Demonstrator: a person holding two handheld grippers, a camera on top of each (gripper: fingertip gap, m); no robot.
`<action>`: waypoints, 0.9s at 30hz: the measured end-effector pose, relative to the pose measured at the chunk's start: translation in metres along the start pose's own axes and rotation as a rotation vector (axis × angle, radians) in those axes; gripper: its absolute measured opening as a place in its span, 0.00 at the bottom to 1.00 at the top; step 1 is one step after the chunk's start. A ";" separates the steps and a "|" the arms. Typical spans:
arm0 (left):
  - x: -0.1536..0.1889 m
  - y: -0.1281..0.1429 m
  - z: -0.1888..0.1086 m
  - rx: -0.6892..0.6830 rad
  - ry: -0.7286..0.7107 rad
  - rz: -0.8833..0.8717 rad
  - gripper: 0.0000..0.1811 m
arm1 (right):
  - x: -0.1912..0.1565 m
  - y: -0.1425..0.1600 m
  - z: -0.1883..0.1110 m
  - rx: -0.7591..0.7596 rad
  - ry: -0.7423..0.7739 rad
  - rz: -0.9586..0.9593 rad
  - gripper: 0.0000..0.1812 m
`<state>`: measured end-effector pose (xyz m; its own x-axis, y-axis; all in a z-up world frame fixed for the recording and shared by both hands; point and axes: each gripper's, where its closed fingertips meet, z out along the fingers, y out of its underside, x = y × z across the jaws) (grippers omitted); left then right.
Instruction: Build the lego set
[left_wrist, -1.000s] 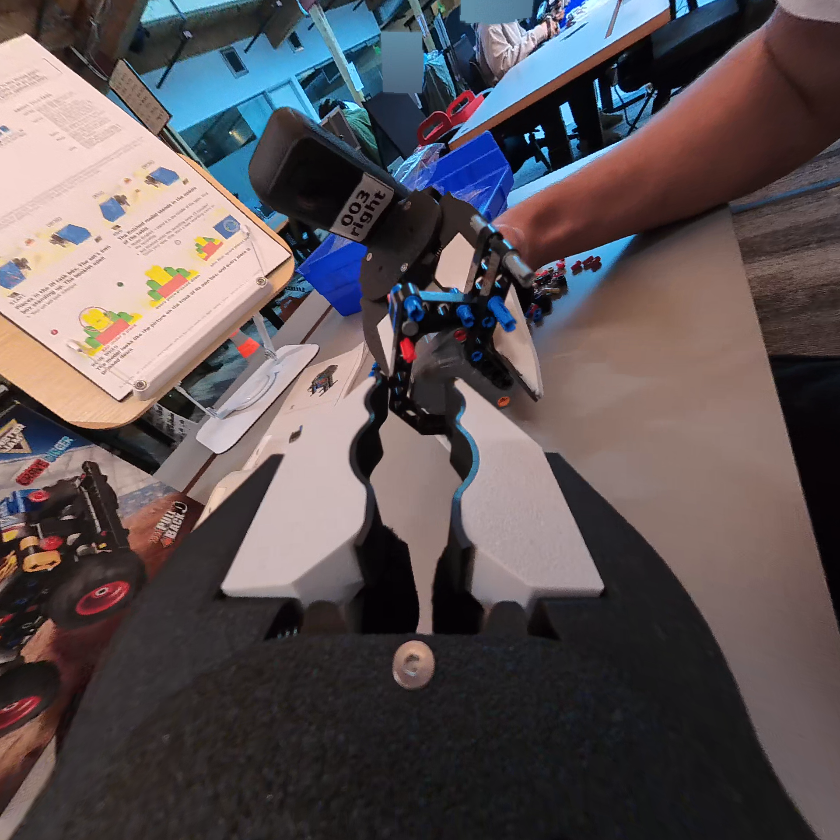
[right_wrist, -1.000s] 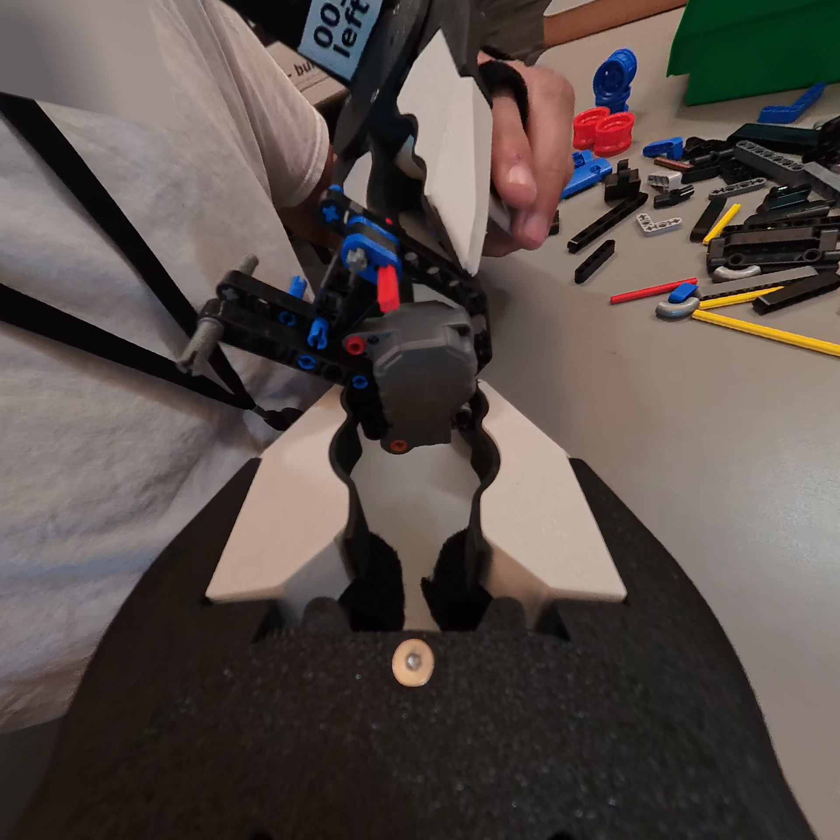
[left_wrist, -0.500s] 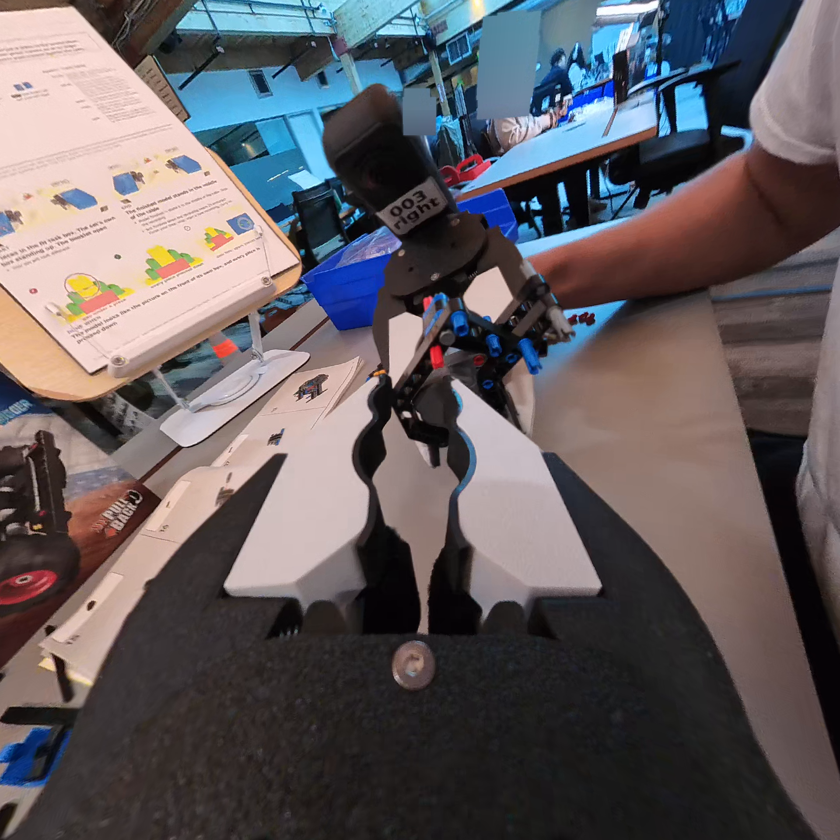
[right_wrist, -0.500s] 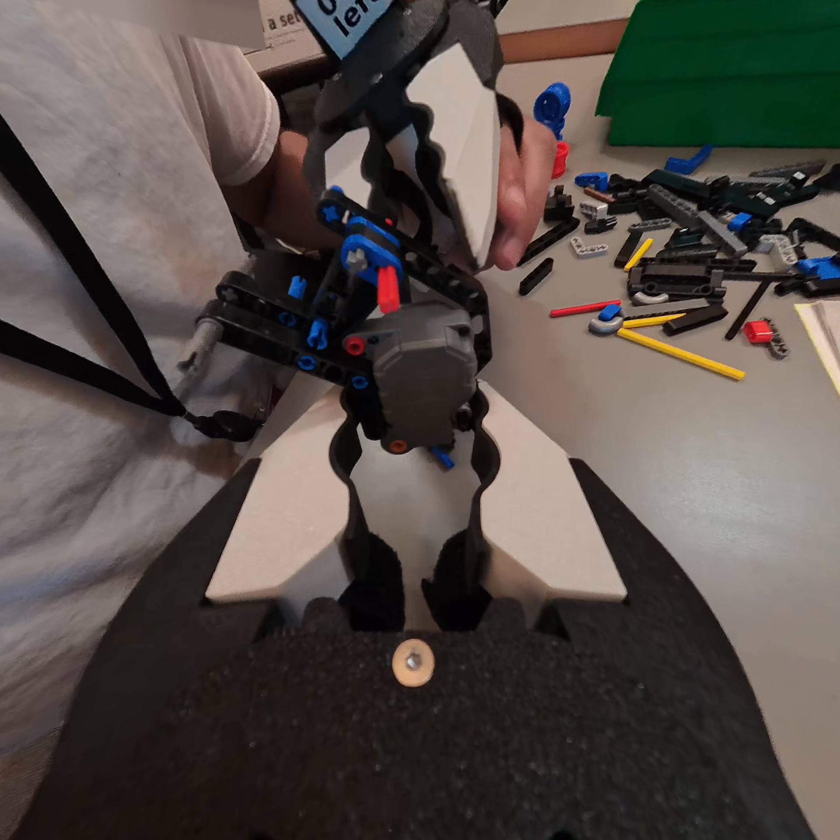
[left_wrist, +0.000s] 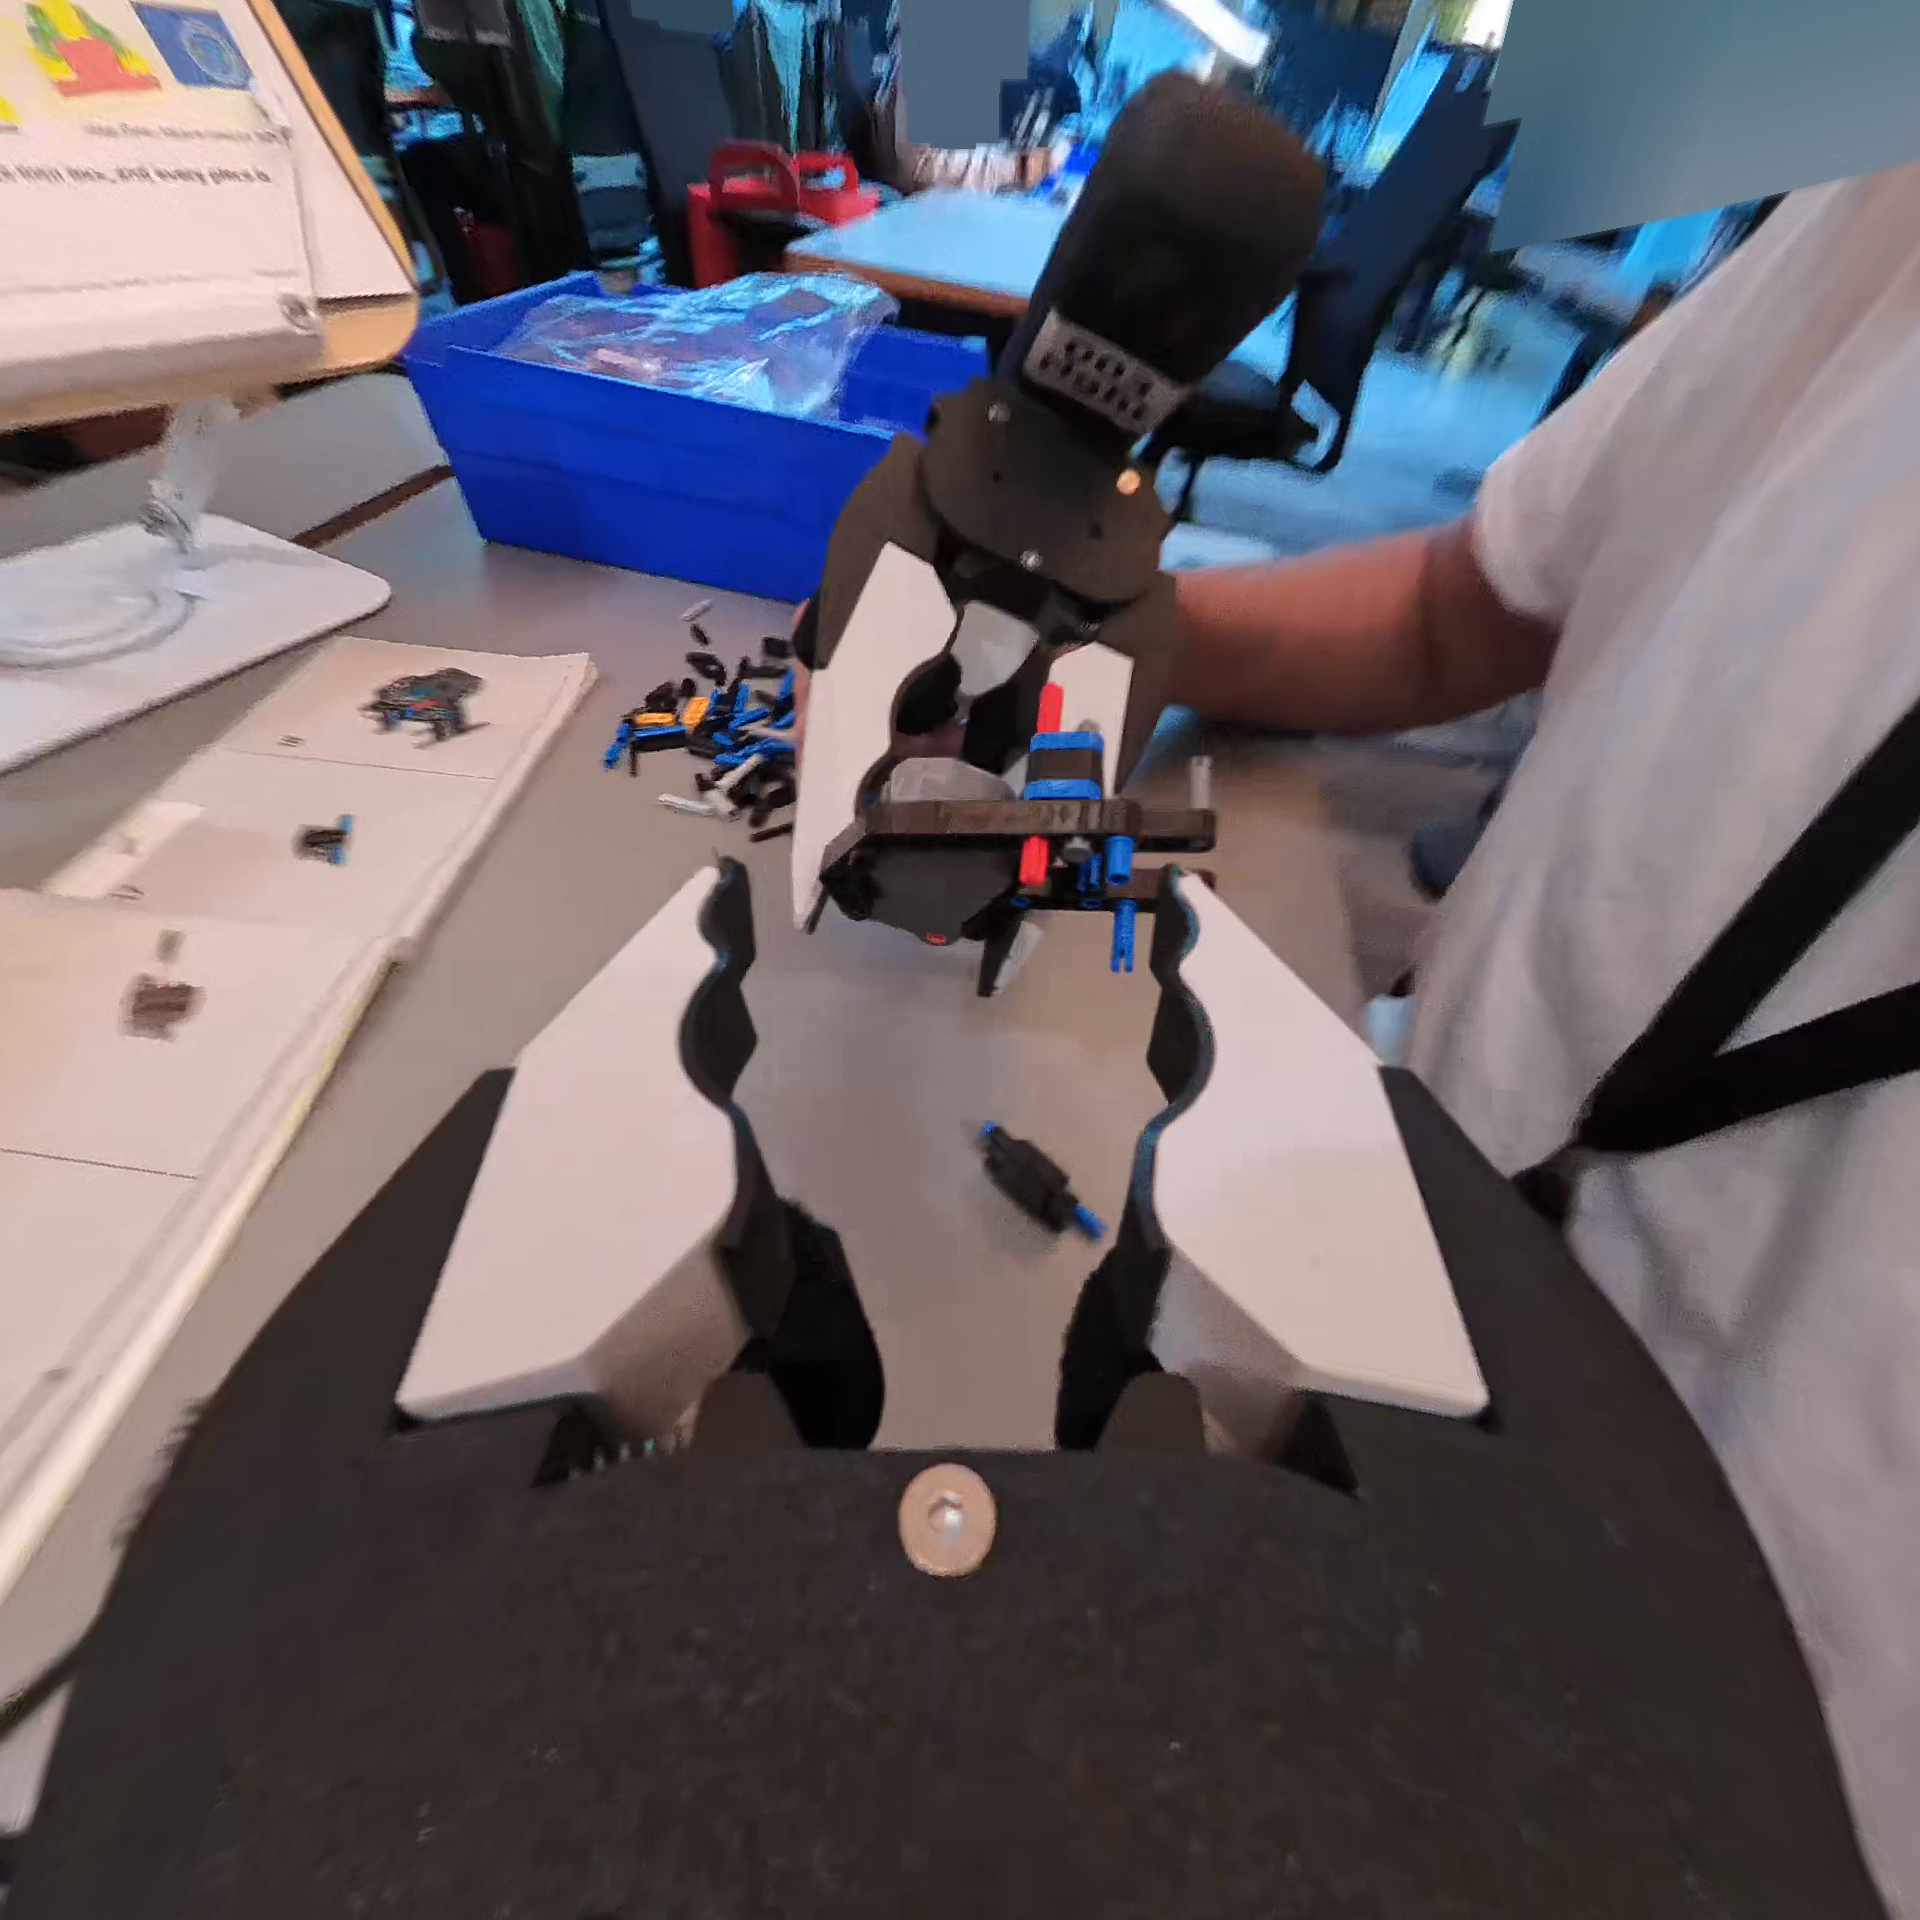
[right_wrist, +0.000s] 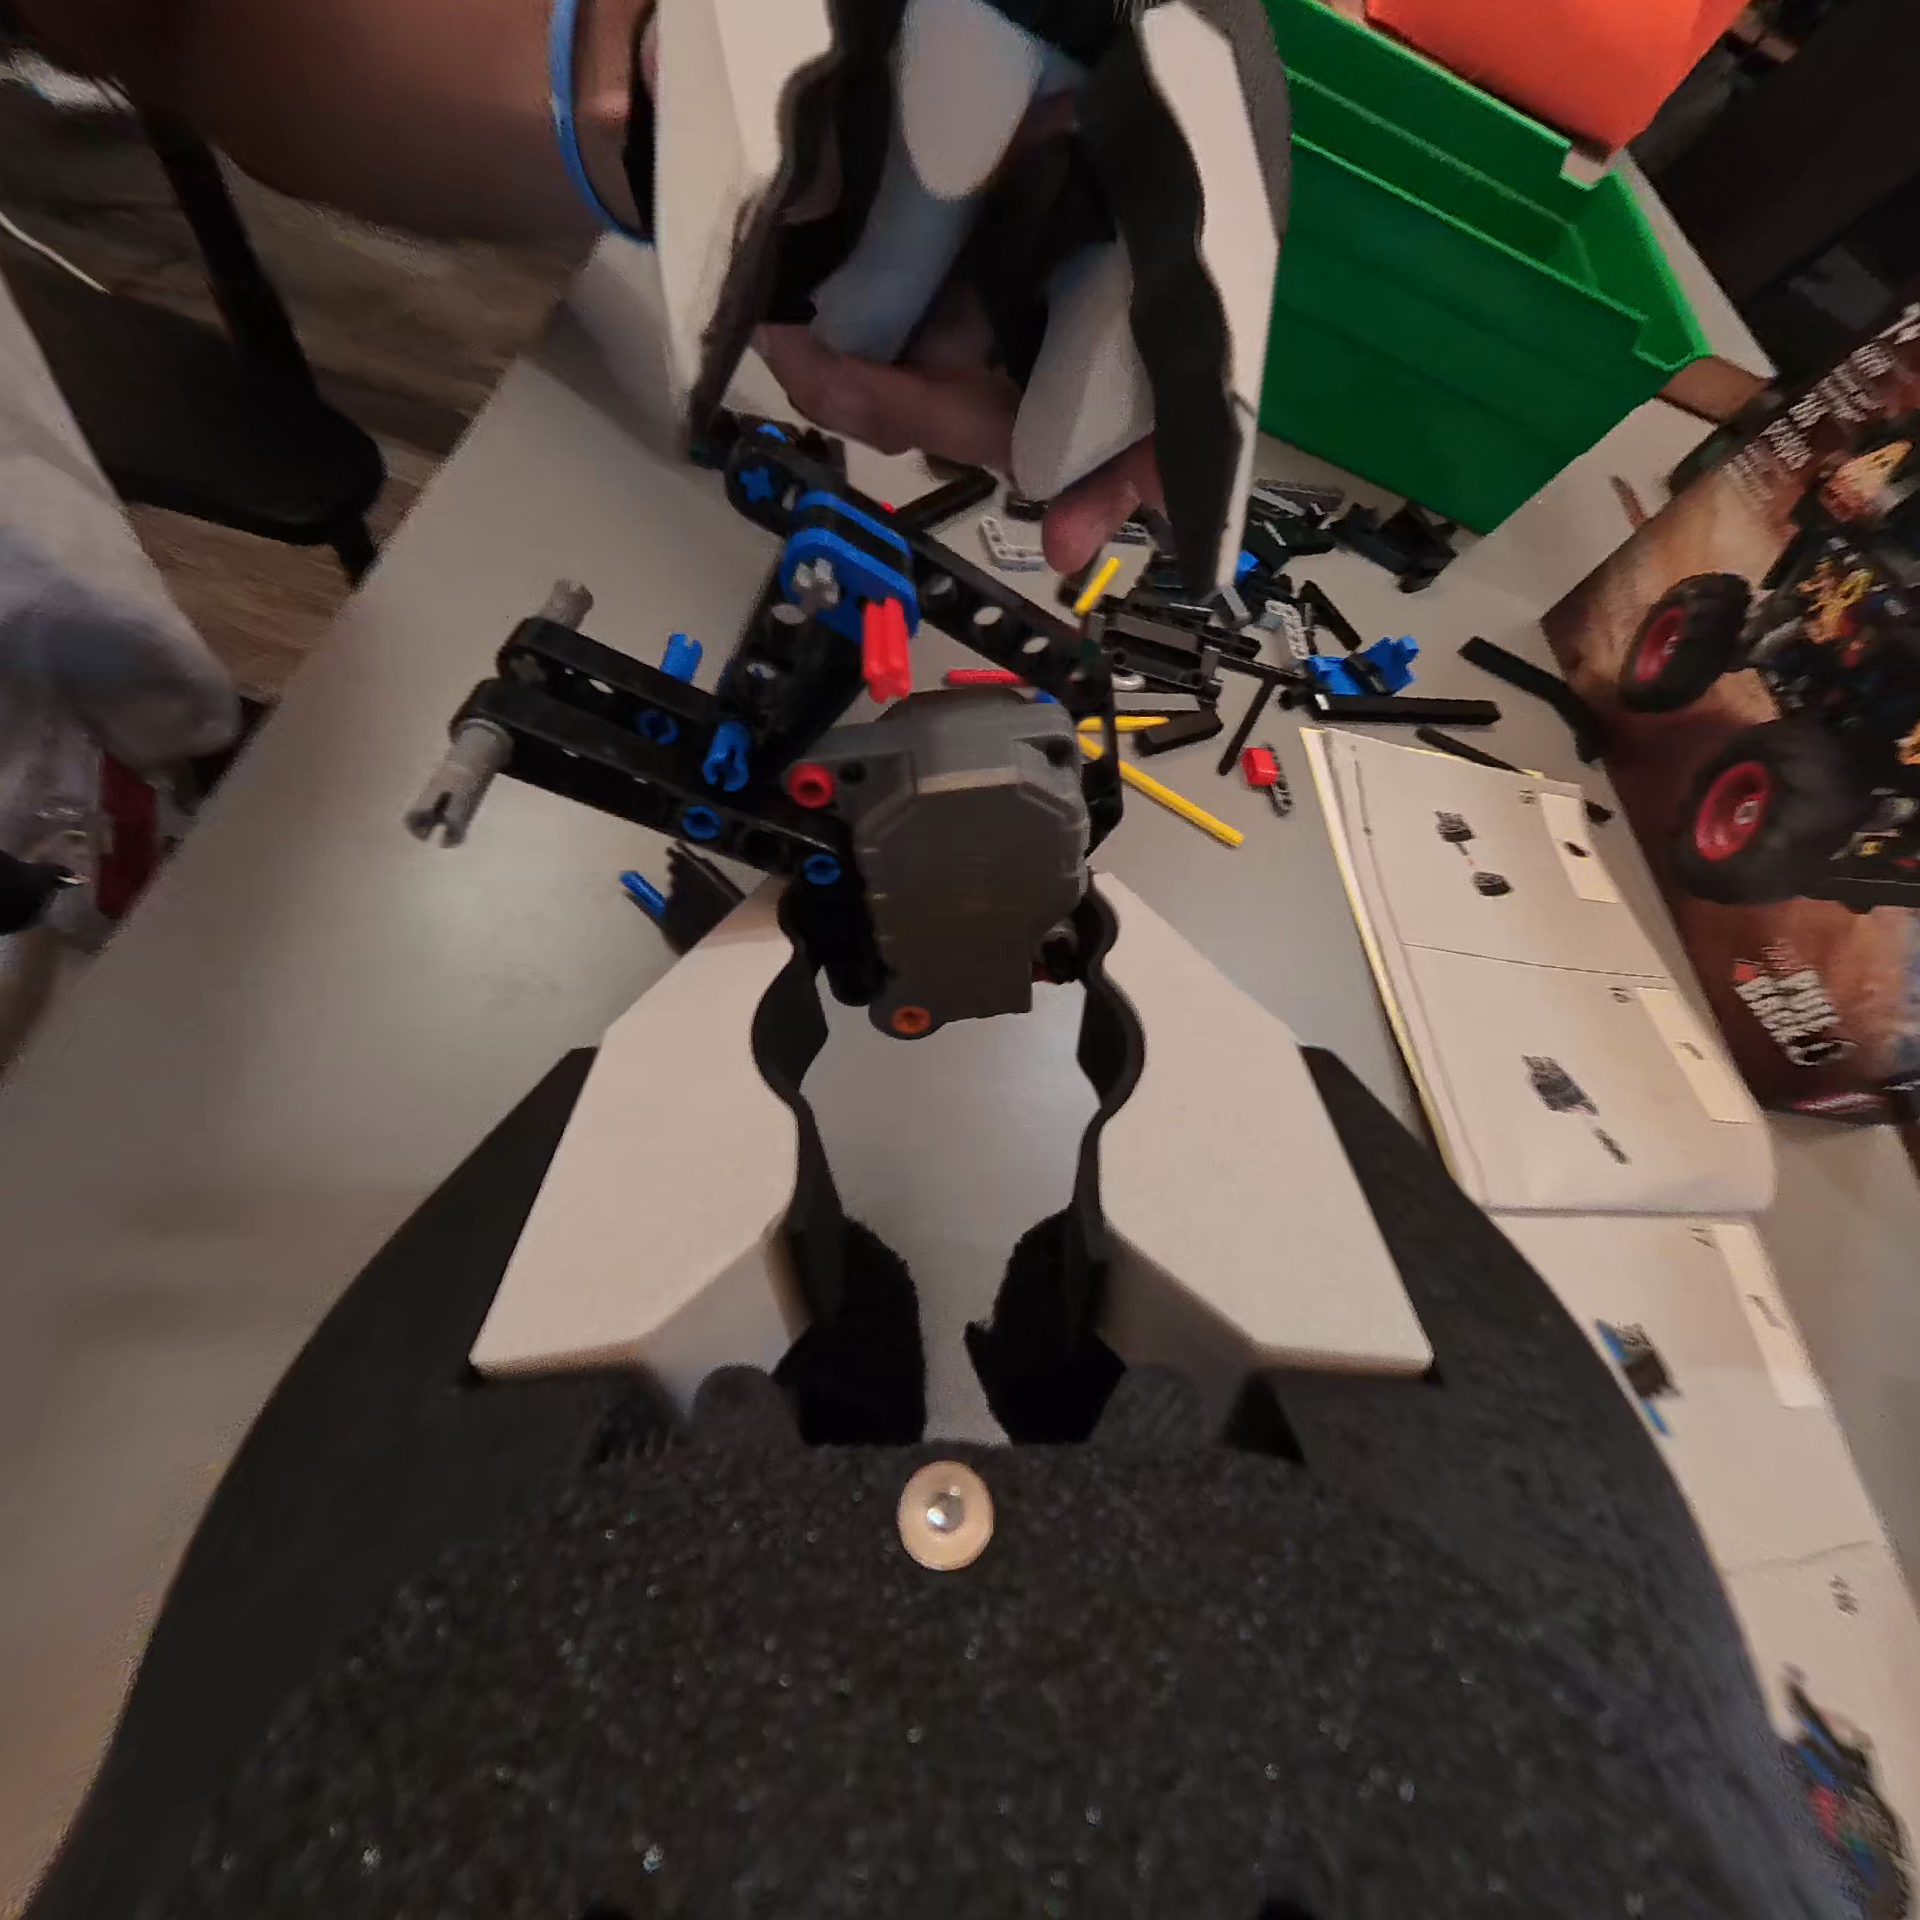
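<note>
Gripping the lego assembly by its grey motor block, right gripper holds it above the table; left gripper spread wide, empty (small black-blue piece lies below).
</note>
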<state>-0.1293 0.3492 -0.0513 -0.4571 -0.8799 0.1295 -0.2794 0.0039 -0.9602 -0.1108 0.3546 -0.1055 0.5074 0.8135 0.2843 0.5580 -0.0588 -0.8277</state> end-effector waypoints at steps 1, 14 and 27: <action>-0.001 0.001 0.003 -0.031 -0.027 0.058 0.44 | 0.002 0.001 0.000 -0.013 0.024 -0.022 0.25; -0.007 -0.014 0.022 0.008 -0.012 0.118 0.42 | 0.004 0.006 0.001 -0.032 0.029 -0.017 0.25; -0.012 -0.009 0.029 0.010 -0.020 0.159 0.38 | 0.003 0.021 0.008 -0.099 0.010 0.002 0.25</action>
<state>-0.0972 0.3457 -0.0517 -0.4780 -0.8779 -0.0288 -0.1966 0.1389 -0.9706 -0.1022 0.3605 -0.1259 0.5145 0.8078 0.2878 0.6192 -0.1178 -0.7763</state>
